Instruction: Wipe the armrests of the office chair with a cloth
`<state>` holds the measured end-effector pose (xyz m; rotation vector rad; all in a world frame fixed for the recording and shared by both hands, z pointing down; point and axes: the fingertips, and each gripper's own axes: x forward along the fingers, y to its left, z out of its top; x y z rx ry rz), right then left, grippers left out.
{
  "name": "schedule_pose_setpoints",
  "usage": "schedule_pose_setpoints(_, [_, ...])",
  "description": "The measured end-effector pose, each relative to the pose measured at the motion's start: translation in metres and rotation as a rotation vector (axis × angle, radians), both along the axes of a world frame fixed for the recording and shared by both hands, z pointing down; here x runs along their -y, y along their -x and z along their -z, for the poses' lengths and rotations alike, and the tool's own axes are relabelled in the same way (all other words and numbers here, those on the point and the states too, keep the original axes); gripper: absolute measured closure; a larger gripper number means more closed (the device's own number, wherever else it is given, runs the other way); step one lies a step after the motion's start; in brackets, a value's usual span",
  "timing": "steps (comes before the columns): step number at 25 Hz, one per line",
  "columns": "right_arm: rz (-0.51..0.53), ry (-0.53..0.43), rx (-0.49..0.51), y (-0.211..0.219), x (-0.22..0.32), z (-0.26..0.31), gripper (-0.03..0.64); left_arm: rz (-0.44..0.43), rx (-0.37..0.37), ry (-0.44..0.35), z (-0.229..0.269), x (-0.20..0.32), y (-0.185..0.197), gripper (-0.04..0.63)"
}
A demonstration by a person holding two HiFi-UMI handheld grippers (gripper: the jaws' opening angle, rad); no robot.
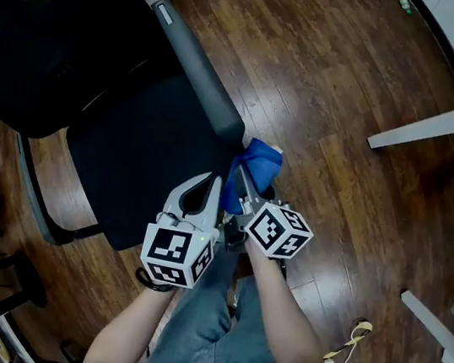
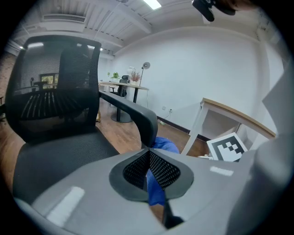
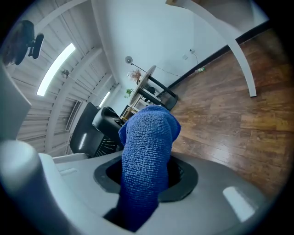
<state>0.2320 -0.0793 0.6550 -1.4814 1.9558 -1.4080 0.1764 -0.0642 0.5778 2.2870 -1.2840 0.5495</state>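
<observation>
The black office chair's seat [image 1: 141, 158] fills the left of the head view, and its grey right armrest [image 1: 201, 74] runs diagonally along the seat's edge. My right gripper [image 1: 244, 183] is shut on a blue cloth [image 1: 257, 162], which bunches just off the armrest's near end. In the right gripper view the cloth [image 3: 147, 147] stands up between the jaws of my right gripper [image 3: 147, 172]. My left gripper [image 1: 208, 184] sits close beside it over the seat's front corner, shut with nothing in it. The left gripper view shows that gripper [image 2: 148, 155] with the armrest [image 2: 135, 112] and cloth [image 2: 166, 145] beyond.
White table legs [image 1: 428, 127] stand on the wooden floor at the right, with a loose cable [image 1: 347, 341] lying nearer me. The chair's other armrest [image 1: 36, 197] is at the left. The mesh backrest [image 2: 50, 87] rises at the left of the left gripper view.
</observation>
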Motion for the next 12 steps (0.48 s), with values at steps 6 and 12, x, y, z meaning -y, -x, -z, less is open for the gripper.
schedule_pose_setpoints(6, [0.033,0.016,-0.024,0.000,-0.004,-0.016,0.477,-0.033,0.011,0.007,-0.014,-0.001,-0.016,0.591])
schedule_pose_setpoints(12, [0.123,-0.095,-0.155,-0.023,0.006,0.040,0.477,-0.062,0.002,0.008,0.012,0.004,-0.029,0.591])
